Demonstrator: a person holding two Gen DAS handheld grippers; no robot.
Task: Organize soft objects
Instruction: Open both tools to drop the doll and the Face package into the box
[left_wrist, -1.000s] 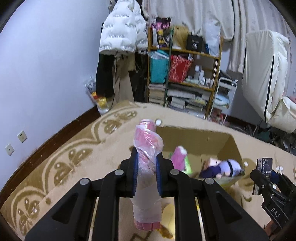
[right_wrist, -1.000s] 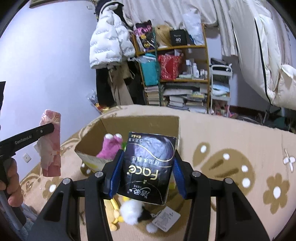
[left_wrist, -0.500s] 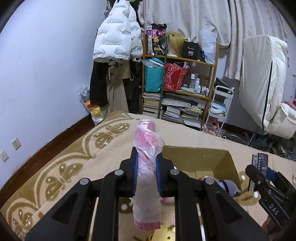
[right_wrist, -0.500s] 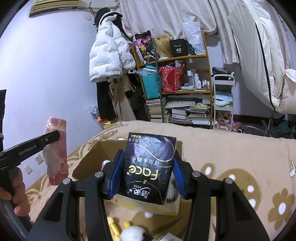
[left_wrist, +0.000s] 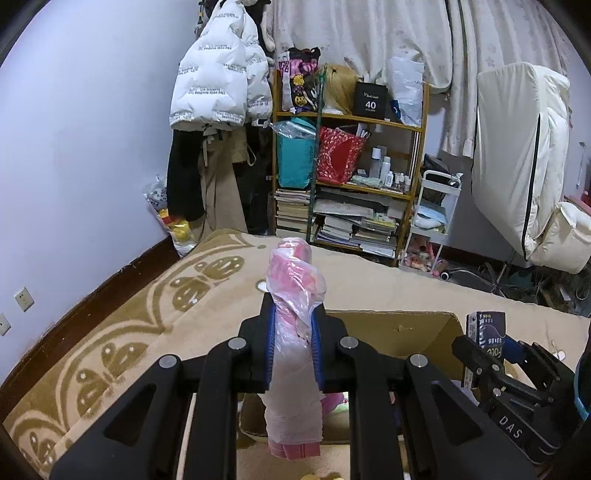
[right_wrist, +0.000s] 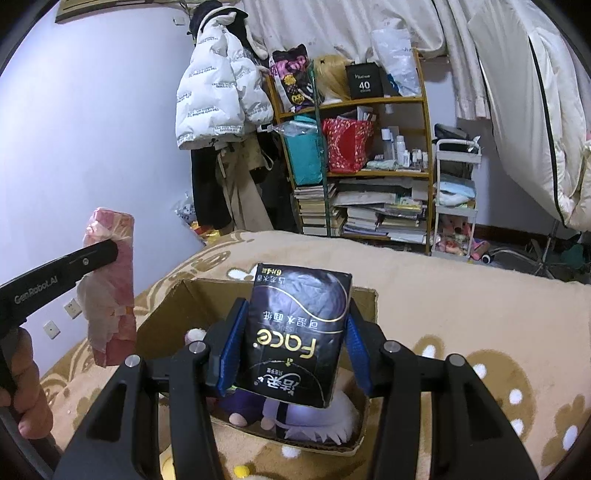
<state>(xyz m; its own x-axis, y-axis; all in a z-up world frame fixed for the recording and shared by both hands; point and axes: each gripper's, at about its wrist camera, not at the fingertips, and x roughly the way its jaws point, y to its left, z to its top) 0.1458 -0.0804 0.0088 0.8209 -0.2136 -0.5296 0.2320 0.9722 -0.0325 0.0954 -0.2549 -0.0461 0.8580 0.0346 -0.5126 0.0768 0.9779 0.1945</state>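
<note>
My left gripper (left_wrist: 293, 332) is shut on a pink tissue pack in a clear plastic bag (left_wrist: 293, 354), held upright above the near edge of an open cardboard box (left_wrist: 399, 328). The pink pack also shows in the right wrist view (right_wrist: 110, 288). My right gripper (right_wrist: 291, 343) is shut on a black tissue pack (right_wrist: 295, 332), held over the cardboard box (right_wrist: 166, 314). Inside the box lie a purple-haired plush doll (right_wrist: 295, 413) and a pink plush toy (right_wrist: 194, 335).
The box sits on a tan carpet with brown patterns (left_wrist: 147, 314). A yellow plush (right_wrist: 242, 470) lies on the carpet in front of the box. Behind stand a cluttered shelf (left_wrist: 351, 177), hanging coats (left_wrist: 214, 92), a white cart (left_wrist: 436, 206) and a folded mattress (left_wrist: 517, 158).
Both grippers have risen and tilted upward with their packs still held. The box now sits lower in both views and more of the room shows.
</note>
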